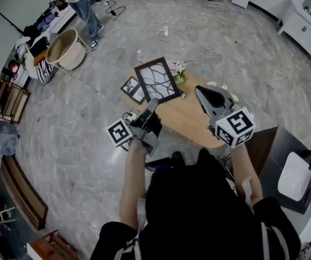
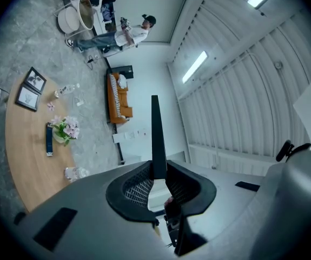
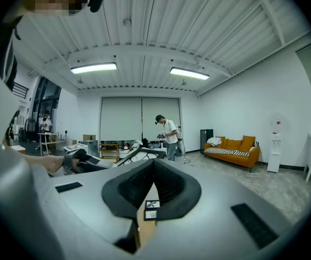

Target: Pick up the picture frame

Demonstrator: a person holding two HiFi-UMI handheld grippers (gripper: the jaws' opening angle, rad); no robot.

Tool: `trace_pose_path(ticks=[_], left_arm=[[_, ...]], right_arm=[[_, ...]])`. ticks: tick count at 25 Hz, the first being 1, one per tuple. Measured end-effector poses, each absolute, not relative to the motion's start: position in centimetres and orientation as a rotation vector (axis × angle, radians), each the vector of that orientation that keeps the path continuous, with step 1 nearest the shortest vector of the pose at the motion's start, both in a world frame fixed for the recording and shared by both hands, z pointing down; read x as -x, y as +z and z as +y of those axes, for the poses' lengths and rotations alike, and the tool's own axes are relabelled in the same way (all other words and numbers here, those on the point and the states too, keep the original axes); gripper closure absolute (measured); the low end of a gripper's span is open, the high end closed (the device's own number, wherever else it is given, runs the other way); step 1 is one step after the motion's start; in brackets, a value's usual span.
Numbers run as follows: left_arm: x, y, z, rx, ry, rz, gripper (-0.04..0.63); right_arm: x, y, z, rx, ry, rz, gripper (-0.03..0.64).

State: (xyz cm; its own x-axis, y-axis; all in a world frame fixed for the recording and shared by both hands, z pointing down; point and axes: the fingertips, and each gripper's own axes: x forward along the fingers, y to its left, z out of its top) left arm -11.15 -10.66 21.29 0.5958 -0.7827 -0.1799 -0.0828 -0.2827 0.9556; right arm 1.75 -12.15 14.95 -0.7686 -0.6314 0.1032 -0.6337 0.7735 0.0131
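The large black picture frame (image 1: pixel 157 80) with a branch drawing hangs tilted above the far left part of the wooden table (image 1: pixel 190 121). My left gripper (image 1: pixel 151 108) is shut on its lower edge. In the left gripper view the frame (image 2: pixel 155 129) shows edge-on as a thin black bar rising from between the jaws of the left gripper (image 2: pixel 156 169). My right gripper (image 1: pixel 200 91) hovers over the table's right side, shut and holding nothing. In the right gripper view the right gripper (image 3: pixel 154 164) has its jaws together at the tip, with the lifted frame (image 3: pixel 139 155) off to its left.
Two small framed photos (image 1: pixel 134 89) stand at the table's left end, with a flower pot (image 1: pixel 177 69) and a dark remote-like object beside them. A person (image 1: pixel 85 4) stands far back near a round basket (image 1: pixel 63 47). Cables (image 1: pixel 171 23) lie on the floor.
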Motion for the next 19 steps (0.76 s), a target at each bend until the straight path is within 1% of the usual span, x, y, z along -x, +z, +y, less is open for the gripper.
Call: trace_pose_path(ticks=[19], left_arm=[[11.07,21.37,-11.02,-1.747,-0.812,-0.699,0.52]], right_arm=[[-1.83,14.66,-12.57,-1.05,0.005,-2.839,0.603]])
